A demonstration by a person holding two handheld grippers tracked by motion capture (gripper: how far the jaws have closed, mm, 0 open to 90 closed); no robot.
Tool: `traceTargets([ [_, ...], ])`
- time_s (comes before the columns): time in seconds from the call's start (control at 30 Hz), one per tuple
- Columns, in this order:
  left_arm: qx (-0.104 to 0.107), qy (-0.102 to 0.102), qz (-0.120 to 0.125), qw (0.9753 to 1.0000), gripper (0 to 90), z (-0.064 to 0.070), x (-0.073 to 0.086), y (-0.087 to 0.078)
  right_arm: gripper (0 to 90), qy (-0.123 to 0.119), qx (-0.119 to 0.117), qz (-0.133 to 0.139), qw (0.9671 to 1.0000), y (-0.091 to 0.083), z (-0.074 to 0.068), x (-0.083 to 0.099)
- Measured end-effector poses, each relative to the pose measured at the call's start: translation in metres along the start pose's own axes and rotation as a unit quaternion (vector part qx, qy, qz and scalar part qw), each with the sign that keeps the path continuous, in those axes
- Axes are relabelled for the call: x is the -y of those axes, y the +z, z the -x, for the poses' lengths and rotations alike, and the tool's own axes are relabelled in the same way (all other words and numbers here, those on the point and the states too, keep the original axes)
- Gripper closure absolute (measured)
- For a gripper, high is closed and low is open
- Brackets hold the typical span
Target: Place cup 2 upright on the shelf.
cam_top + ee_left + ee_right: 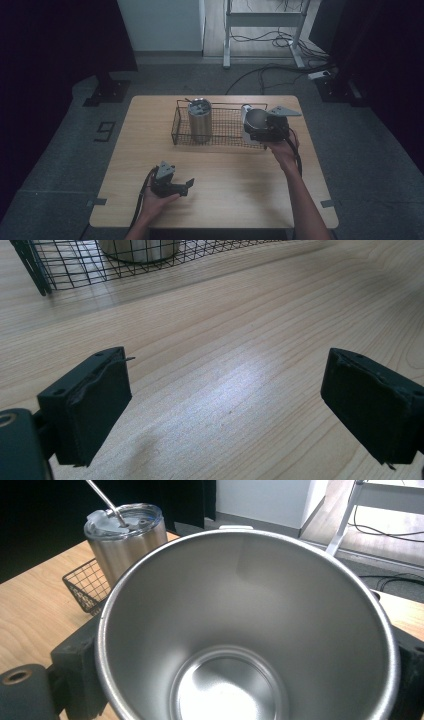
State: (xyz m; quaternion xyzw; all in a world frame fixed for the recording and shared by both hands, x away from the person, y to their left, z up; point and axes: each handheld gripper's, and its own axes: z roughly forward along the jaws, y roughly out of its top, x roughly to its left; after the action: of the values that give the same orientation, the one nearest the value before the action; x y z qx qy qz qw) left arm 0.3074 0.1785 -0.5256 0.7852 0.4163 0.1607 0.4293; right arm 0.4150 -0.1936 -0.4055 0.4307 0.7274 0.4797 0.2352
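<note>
Near the front edge of the table (225,200), the left gripper (176,186) rests idle, jaws spread wide apart over bare wood. Farther back on the right, the right gripper (260,125) is clamped on an open steel cup (250,630) held at the right end of the wire basket (220,135). Its long axis is tilted, mouth towards the gripper camera. Risk: the smooth wall may slip, or the cup may catch the basket rim. The lidded tumbler (200,120) stands upright at far left.
</note>
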Motion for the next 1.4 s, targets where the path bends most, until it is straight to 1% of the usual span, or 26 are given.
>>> traceTargets([
  [0.1,0.002,-0.001,0.0,1.0,5.8,0.0,0.0,0.0,6.5,0.003,-0.005,-0.004,1.0,0.004,0.002,-0.002],
  [0.53,0.004,-0.002,-0.003,1.0,5.8,0.0,0.001,0.0,6.5,0.009,-0.002,-0.013,0.9999,0.02,0.01,-0.004],
  [0.87,0.006,-0.003,-0.001,1.0,5.9,0.0,0.001,-0.001,6.5,0.007,0.0,-0.012,0.9999,0.028,0.011,-0.01],
  [0.97,0.006,-0.003,0.0,1.0,5.8,0.0,0.001,-0.001,6.5,0.01,-0.001,-0.015,0.9998,0.031,0.013,-0.012],
  [1.13,0.007,-0.003,0.0,1.0,5.9,0.001,0.001,-0.001,6.5,0.004,0.004,-0.016,0.9999,0.036,0.015,-0.016],
  [1.23,0.008,-0.002,0.001,1.0,5.9,0.001,0.001,-0.001,6.5,0.002,0.002,-0.013,0.9999,0.04,0.017,-0.019],
  [1.4,0.007,-0.003,0.0,1.0,5.9,0.0,0.001,-0.002,6.5,0.001,0.004,-0.02,0.9998,0.047,0.019,-0.02],
])
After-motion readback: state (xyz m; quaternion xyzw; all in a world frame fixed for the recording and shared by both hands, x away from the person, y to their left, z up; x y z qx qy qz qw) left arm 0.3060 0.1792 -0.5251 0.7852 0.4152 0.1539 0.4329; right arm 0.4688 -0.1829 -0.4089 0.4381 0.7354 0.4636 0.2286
